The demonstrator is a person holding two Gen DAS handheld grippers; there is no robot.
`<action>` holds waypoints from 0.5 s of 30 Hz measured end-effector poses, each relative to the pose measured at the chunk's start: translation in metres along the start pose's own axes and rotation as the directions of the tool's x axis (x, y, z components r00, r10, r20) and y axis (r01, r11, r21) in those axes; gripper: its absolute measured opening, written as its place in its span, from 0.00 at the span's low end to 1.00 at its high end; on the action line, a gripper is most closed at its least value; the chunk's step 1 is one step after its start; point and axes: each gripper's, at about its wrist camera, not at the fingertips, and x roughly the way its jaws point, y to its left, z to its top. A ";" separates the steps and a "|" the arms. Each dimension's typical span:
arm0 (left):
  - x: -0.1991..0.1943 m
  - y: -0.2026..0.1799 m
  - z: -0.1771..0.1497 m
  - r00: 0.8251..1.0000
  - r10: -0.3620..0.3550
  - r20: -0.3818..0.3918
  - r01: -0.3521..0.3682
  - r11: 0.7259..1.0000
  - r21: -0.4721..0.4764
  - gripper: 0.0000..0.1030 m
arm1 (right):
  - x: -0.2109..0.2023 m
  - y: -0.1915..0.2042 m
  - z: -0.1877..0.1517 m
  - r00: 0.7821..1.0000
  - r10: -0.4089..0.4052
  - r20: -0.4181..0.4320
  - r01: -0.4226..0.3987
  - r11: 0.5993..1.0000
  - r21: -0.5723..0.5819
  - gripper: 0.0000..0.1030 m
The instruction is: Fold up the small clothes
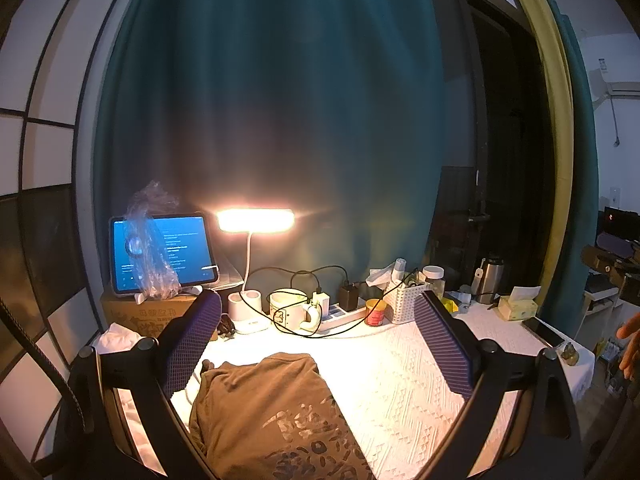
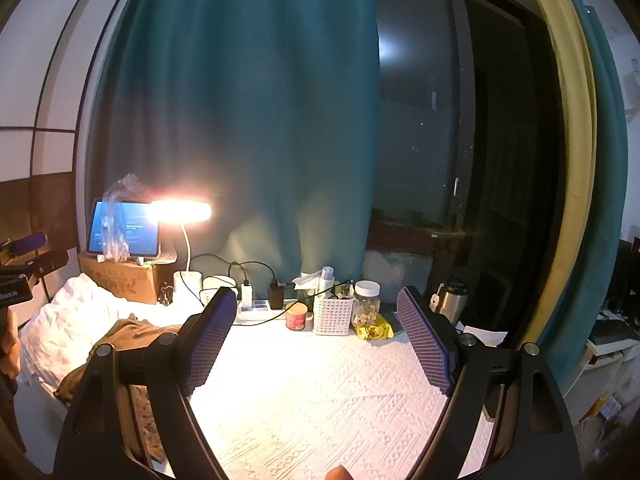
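A brown T-shirt (image 1: pixel 272 412) with a pale print lies on the white textured tablecloth (image 1: pixel 400 380). In the left wrist view it sits low between the fingers of my left gripper (image 1: pixel 320 344), which stands open above it without touching it. In the right wrist view the same brown T-shirt (image 2: pixel 128 332) lies at the left, partly hidden behind the left finger. My right gripper (image 2: pixel 320 340) stands open over bare tablecloth (image 2: pixel 320 400), with nothing between its purple pads (image 2: pixel 426 340). The left gripper's body (image 2: pixel 24 268) shows at the far left edge.
Along the table's back edge stand a lit desk lamp (image 1: pixel 256 220), a tablet (image 1: pixel 164 252) on a cardboard box, a mug (image 1: pixel 288 308), a power strip (image 1: pixel 344 314), a red can (image 2: pixel 297 317), a white basket (image 2: pixel 333 314), a jar (image 2: pixel 366 304) and a steel flask (image 2: pixel 452 304). Crumpled white cloth (image 2: pixel 64 320) lies left.
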 end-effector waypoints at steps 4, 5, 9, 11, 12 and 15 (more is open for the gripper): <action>0.000 0.001 -0.001 1.000 0.001 -0.001 -0.001 1.000 0.001 0.94 | 0.000 0.000 -0.002 1.000 0.003 -0.005 -0.004 1.000 -0.004 0.83; 0.000 0.001 -0.001 1.000 0.001 -0.001 -0.001 1.000 0.002 0.94 | 0.001 0.000 -0.002 1.000 0.005 -0.006 -0.005 1.000 -0.004 0.83; 0.000 0.000 -0.001 1.000 -0.001 -0.002 0.001 1.000 0.012 0.94 | 0.002 -0.001 -0.002 1.000 0.008 -0.007 -0.008 1.000 0.000 0.83; 0.000 -0.001 -0.001 1.000 -0.003 -0.003 0.003 1.000 0.014 0.94 | 0.003 -0.001 -0.002 1.000 0.011 -0.007 -0.011 1.000 -0.001 0.83; 0.001 -0.001 -0.001 1.000 -0.003 -0.003 0.003 1.000 0.014 0.94 | 0.003 -0.002 -0.002 1.000 0.012 -0.009 -0.012 1.000 -0.002 0.83; 0.001 -0.001 -0.001 1.000 -0.006 -0.003 0.006 1.000 0.013 0.94 | 0.003 -0.002 -0.002 1.000 0.013 -0.011 -0.014 1.000 -0.005 0.83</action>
